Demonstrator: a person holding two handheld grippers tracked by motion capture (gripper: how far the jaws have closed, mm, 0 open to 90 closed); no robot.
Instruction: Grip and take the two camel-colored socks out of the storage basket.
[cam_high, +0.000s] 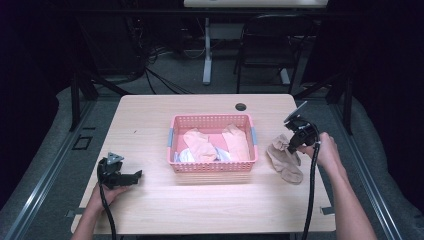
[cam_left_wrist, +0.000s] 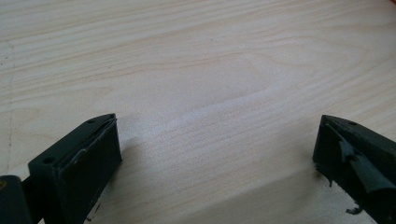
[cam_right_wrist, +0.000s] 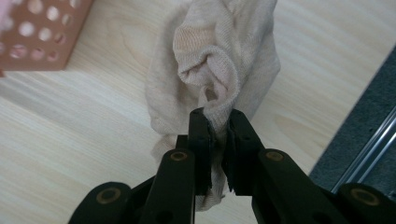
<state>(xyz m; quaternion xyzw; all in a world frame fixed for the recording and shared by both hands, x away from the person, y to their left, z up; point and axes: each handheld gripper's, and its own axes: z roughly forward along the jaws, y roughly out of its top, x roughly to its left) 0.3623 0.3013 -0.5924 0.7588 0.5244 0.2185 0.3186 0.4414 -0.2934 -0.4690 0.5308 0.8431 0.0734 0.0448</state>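
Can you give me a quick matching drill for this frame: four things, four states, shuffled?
Things:
1. right gripper
2. left gripper
3. pink basket
4. beige sock

States:
A. jaws wide apart over bare table
B. holds clothes, sits mid-table
C. pinched between jaws, right of the basket
D. shut on cloth

Pairs: 1-D, 2-A, 3-B, 4-C

basket (cam_high: 212, 167) mid-table (cam_high: 150, 115) | socks inside (cam_high: 200, 145) | sock (cam_high: 285, 160) right of basket | left gripper (cam_high: 131, 176) front-left
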